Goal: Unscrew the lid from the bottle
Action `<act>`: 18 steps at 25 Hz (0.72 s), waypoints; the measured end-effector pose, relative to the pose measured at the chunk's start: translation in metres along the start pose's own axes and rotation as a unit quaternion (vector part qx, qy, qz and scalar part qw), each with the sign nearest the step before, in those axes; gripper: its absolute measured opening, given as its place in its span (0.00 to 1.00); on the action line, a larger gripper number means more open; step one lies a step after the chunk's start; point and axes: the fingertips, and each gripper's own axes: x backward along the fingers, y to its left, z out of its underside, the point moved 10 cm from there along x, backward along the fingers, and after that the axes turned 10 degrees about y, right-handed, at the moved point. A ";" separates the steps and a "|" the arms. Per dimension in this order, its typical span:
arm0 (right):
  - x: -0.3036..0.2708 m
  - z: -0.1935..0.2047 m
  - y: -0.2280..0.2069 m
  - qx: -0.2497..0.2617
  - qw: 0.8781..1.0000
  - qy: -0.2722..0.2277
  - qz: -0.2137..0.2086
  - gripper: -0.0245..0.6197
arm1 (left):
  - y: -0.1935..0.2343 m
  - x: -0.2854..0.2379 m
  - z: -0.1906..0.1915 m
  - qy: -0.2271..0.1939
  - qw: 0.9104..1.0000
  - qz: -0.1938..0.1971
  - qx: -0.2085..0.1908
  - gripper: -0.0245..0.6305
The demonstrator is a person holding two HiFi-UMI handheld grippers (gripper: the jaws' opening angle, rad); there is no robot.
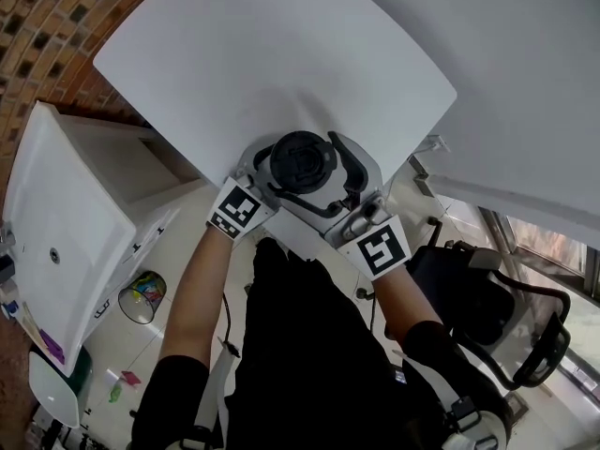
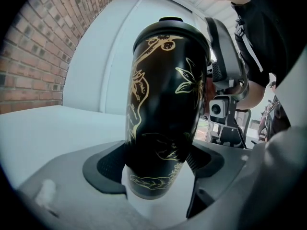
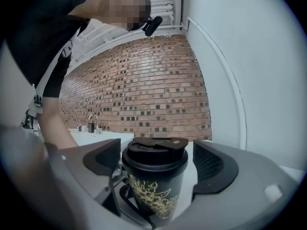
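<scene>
Bottle [image 1: 302, 162]: black with gold flower print, upright at the near edge of the white table [image 1: 272, 64], just in front of the person. The black lid [image 3: 154, 152] sits on the bottle's mouth. Whether it is fully seated cannot be told, since its flip tab looks a little askew in the right gripper view.

Left gripper [image 2: 156, 164]: comes in from the left and low on the bottle. Its jaws are closed on the lower body, with both dark pads [image 2: 108, 164] pressed against the sides. In the left gripper view the bottle fills the gap and rises well above the jaws. Whether the base rests on the table cannot be made out.

Right gripper [image 3: 156, 159]: comes in from the near right at lid height. Its jaws stand wide, one pad on each side of the lid, with a clear gap on both sides. They touch nothing.

Pose: both forearms reach out from the body toward the table, and both are bare below dark sleeves. The left forearm [image 1: 202, 289] runs nearly straight away from the body. The right forearm [image 1: 403, 298] angles in toward the left. The two marker cubes [image 1: 234, 209] sit on the grippers' near ends, on either side of the bottle. The grippers meet at the bottle from opposite sides.

Background: brick wall [image 3: 144, 95] beyond the table.
</scene>
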 end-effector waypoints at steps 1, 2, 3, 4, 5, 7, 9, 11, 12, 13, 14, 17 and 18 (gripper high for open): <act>-0.003 0.000 0.002 0.001 1.000 0.001 0.000 0.75 | 0.000 0.000 0.000 0.000 1.000 0.000 0.000 0.63; -0.006 0.000 0.003 0.000 1.000 0.003 -0.001 0.76 | 0.001 0.000 0.000 0.000 1.000 0.001 0.001 0.63; -0.008 0.001 0.004 0.000 1.000 0.006 -0.001 0.76 | 0.001 0.000 0.000 0.000 1.000 0.002 0.002 0.63; -0.010 0.001 0.004 0.000 1.000 0.008 -0.001 0.76 | 0.001 0.000 0.000 0.000 1.000 0.003 0.002 0.63; -0.011 0.002 0.004 0.002 1.000 0.012 -0.001 0.76 | 0.000 0.000 0.000 0.000 1.000 0.004 0.003 0.63; -0.012 0.003 0.003 0.002 1.000 0.016 -0.002 0.74 | 0.000 0.000 0.000 0.000 1.000 0.005 0.002 0.63; -0.011 0.004 0.000 0.003 1.000 0.019 -0.013 0.72 | -0.001 0.000 0.000 0.000 1.000 0.005 0.003 0.63; -0.011 0.004 -0.003 0.003 0.999 0.023 -0.034 0.72 | -0.001 0.000 0.000 0.001 1.000 0.006 0.002 0.63; -0.011 0.004 -0.006 0.003 0.999 0.027 -0.046 0.73 | 0.000 0.000 0.000 0.001 1.000 0.006 0.002 0.63; -0.011 0.004 -0.008 0.005 0.998 0.030 -0.060 0.73 | 0.000 0.000 0.001 0.001 1.000 0.006 0.001 0.63; -0.011 0.004 -0.010 0.007 0.997 0.033 -0.074 0.73 | 0.000 0.000 0.001 0.001 1.000 0.006 0.001 0.63; -0.013 0.003 -0.018 0.021 0.992 0.042 -0.120 0.73 | 0.000 0.000 0.001 0.001 1.000 0.006 0.003 0.63; -0.013 0.002 -0.020 0.027 0.989 0.047 -0.136 0.73 | 0.000 0.000 0.001 0.001 1.000 0.006 0.003 0.63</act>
